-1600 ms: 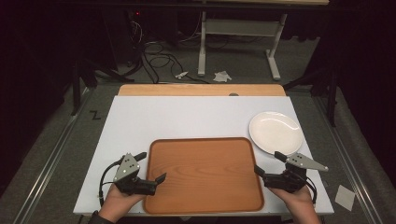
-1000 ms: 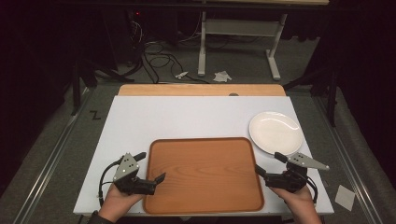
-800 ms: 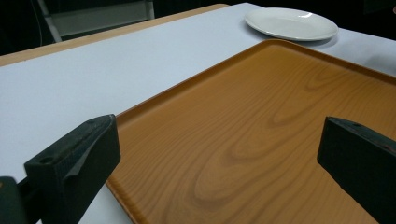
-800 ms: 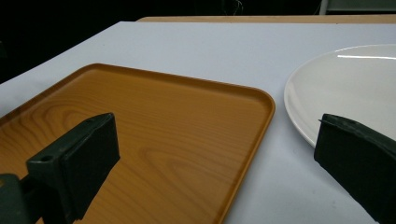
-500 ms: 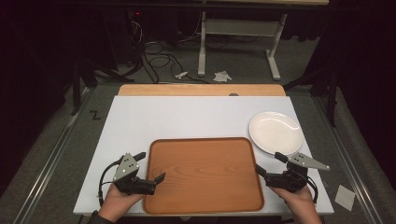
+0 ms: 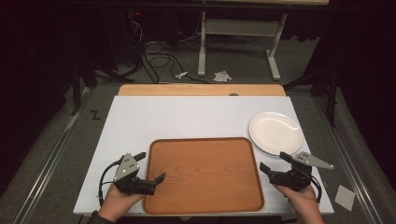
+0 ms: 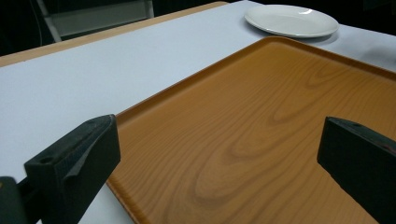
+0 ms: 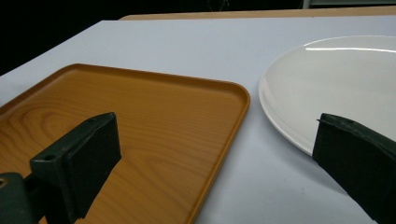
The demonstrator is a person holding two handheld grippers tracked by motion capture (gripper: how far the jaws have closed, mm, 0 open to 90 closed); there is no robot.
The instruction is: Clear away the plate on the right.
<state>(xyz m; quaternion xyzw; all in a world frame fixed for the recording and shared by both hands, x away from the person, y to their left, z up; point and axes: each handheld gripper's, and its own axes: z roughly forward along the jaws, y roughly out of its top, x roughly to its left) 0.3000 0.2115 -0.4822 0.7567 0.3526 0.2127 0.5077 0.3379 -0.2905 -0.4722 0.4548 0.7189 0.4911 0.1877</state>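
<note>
A wood-grain tray (image 6: 201, 175) lies empty on the white table (image 6: 187, 116), near its front edge. An empty white plate (image 6: 275, 132) sits just past the tray's far right corner. My left gripper (image 6: 150, 165) is open at the tray's left rim, one jaw over the tray and one over the table. Along its jaws I see the tray (image 7: 261, 116) and, farther off, the plate (image 7: 292, 19). My right gripper (image 6: 272, 161) is open just right of the tray, below the plate. Its view has the tray's corner (image 8: 140, 116) on the left and the plate (image 8: 336, 79) on the right. Nothing is held.
A bare wooden strip (image 6: 201, 89) runs along the table's far edge. Beyond it are the floor with cables (image 6: 159, 58), crumpled paper (image 6: 222, 75) and a metal desk frame (image 6: 238, 32). White table surface stretches behind the tray.
</note>
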